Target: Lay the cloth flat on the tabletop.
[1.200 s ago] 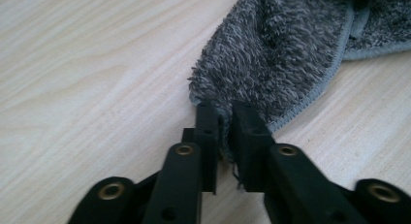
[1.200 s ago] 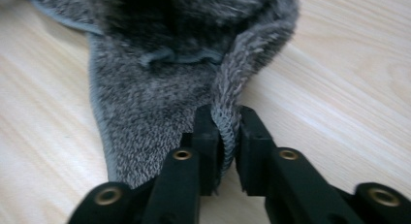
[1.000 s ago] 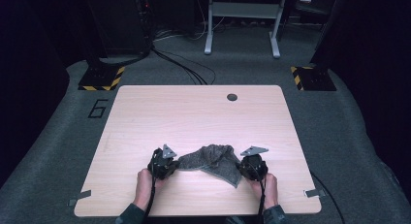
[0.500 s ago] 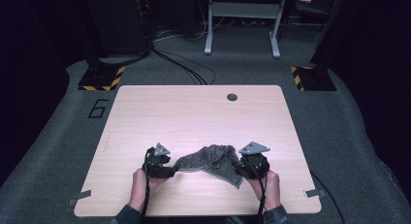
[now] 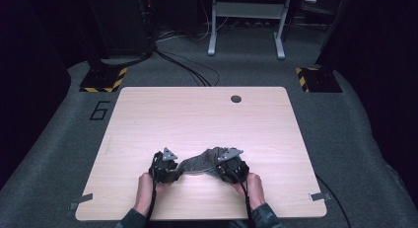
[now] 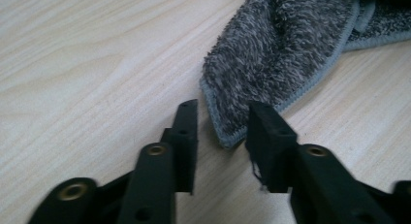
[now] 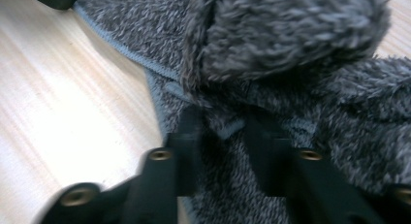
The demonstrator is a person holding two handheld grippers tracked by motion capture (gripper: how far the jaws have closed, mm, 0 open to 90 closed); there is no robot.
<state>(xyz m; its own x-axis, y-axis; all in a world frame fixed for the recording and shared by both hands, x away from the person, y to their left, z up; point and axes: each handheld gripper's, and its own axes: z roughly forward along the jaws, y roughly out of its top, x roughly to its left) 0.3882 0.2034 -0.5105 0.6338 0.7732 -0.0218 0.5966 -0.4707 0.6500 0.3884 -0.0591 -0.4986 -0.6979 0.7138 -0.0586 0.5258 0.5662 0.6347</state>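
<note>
While cloth (image 5: 197, 163) lies bunched on table (image 5: 197, 114), both jaws gape around hems, gripping nothing.

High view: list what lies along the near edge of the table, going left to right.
Left hand → left gripper → grey towel → right gripper → right hand.

towel (image 5: 202, 163) on table's (image 5: 207, 114) near edge, between left claw (image 5: 173, 171) and right claw (image 5: 223, 170)
</note>
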